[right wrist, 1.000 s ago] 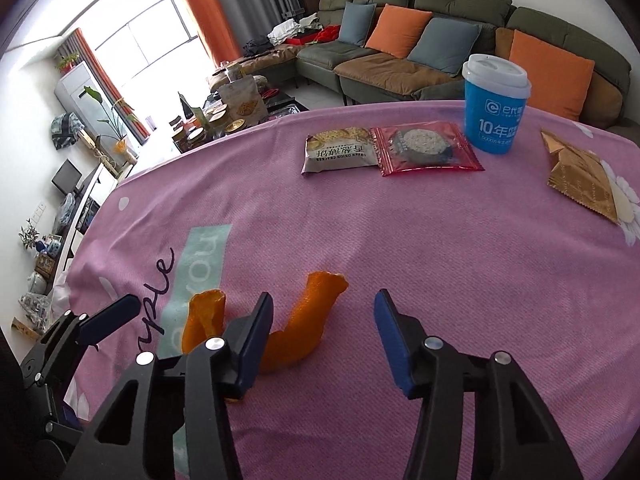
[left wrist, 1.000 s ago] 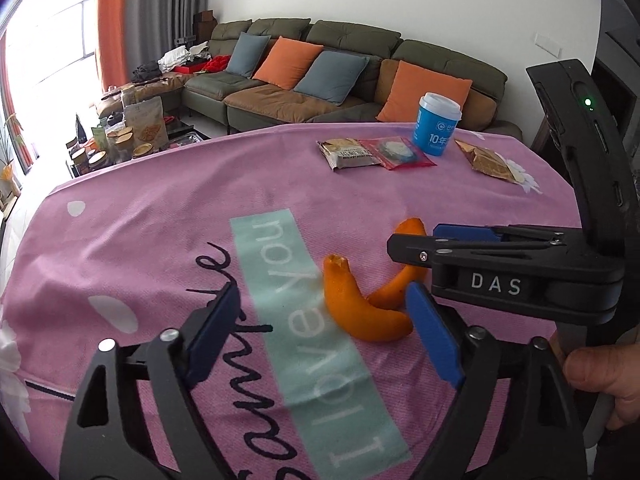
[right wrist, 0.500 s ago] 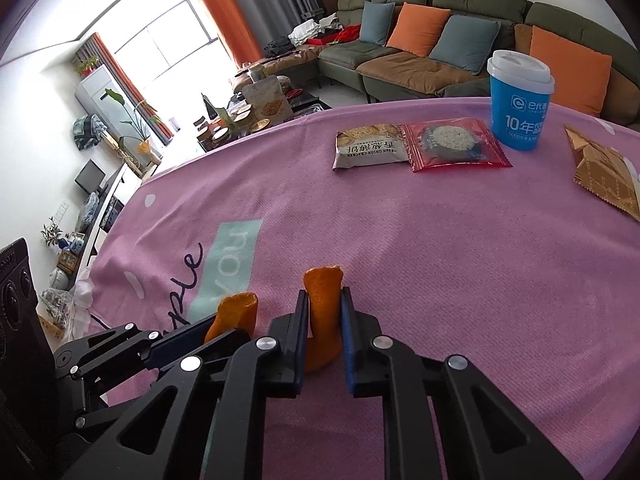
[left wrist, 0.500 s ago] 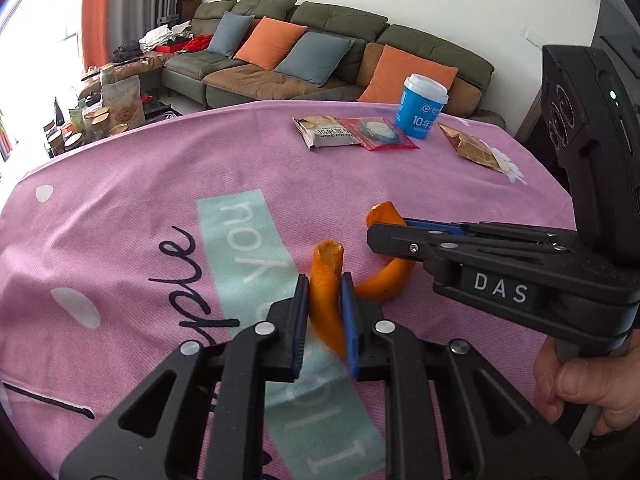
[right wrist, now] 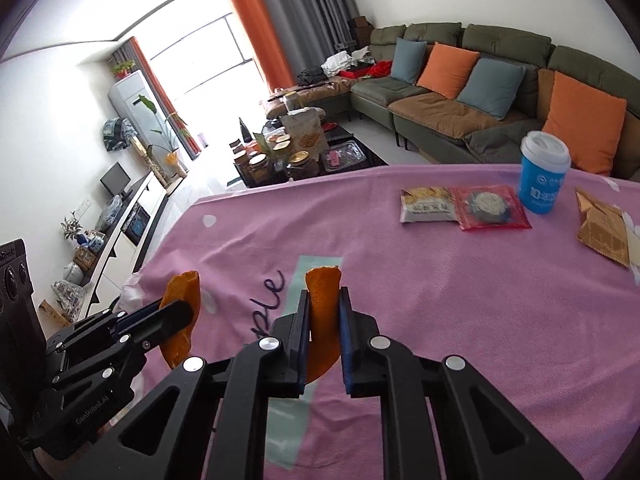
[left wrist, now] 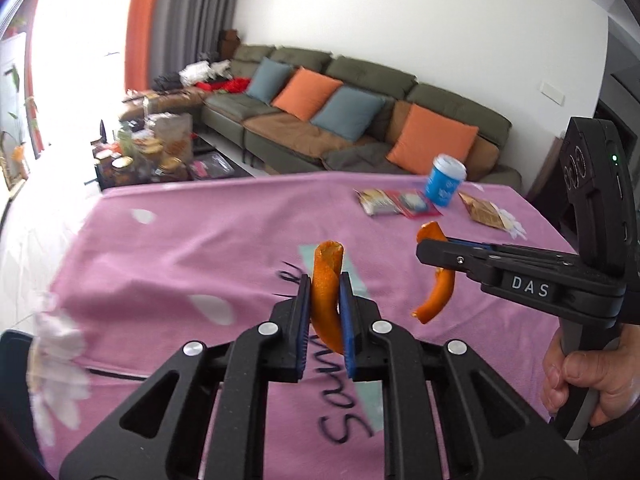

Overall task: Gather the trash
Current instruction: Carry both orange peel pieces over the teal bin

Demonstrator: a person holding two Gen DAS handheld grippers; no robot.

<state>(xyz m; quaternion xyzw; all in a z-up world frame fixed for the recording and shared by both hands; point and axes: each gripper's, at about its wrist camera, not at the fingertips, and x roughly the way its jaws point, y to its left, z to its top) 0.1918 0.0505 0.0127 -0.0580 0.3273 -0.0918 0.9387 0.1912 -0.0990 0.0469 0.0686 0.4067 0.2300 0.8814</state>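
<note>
My left gripper [left wrist: 325, 280] is shut on a curled strip of orange peel [left wrist: 327, 276] and holds it above the pink tablecloth [left wrist: 192, 248]. My right gripper [right wrist: 324, 294] is shut on a second orange peel [right wrist: 322, 300], also lifted off the cloth. In the left wrist view the right gripper [left wrist: 424, 250] and its peel [left wrist: 438, 296] hang at the right. In the right wrist view the left gripper [right wrist: 176, 312] and its peel [right wrist: 182, 320] show at the lower left.
At the table's far side lie a beige snack packet [right wrist: 428, 206], a red snack packet [right wrist: 492, 206], a blue paper cup [right wrist: 542, 172] and a brown wrapper [right wrist: 604, 232]. A sofa [right wrist: 480, 92] and a cluttered coffee table [right wrist: 296, 156] stand beyond.
Both grippers closed on the two peels, then lifted them off the tablecloth. The peels now hang in the air, farther apart from each other.
</note>
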